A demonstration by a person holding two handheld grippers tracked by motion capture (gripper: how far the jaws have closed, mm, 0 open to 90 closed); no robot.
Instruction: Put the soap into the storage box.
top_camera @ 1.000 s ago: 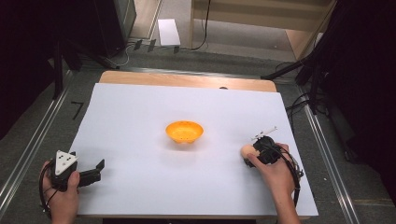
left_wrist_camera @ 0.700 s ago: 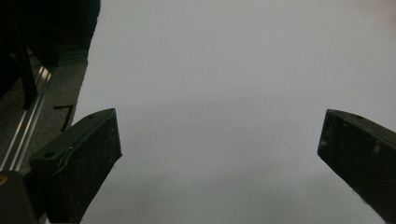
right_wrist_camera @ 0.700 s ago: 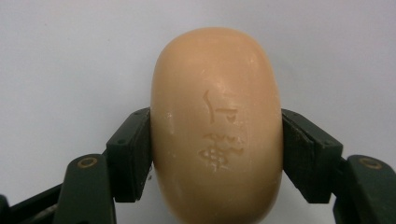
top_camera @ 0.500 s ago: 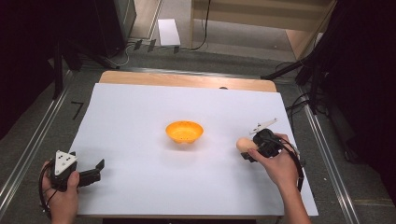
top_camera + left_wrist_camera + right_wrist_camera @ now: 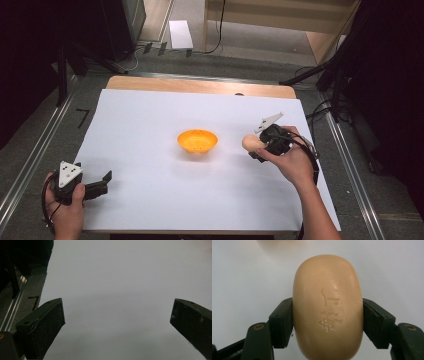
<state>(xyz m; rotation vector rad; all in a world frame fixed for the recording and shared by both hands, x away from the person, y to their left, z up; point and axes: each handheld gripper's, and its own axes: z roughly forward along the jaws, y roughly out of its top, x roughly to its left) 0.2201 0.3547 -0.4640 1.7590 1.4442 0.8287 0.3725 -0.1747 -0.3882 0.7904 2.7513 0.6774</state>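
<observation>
We see the right gripper (image 5: 256,146) clamped on the soap (image 5: 328,307) — held above the counter (image 5: 150,210), right of the bowl (image 5: 197,141); the left gripper (image 5: 117,322) gapes wide, empty.

The soap bar (image 5: 328,307) is a tan, rounded oval (a faint stamped mark shows on its broad face), clamped across its narrow width between the black jaws and held clear of the white tabletop (image 5: 150,115), right of the orange bowl (image 5: 197,141).

orange bowl (image 5: 197,141) mid-table | white sheet (image 5: 150,120) over wooden table (image 5: 200,86)
</observation>
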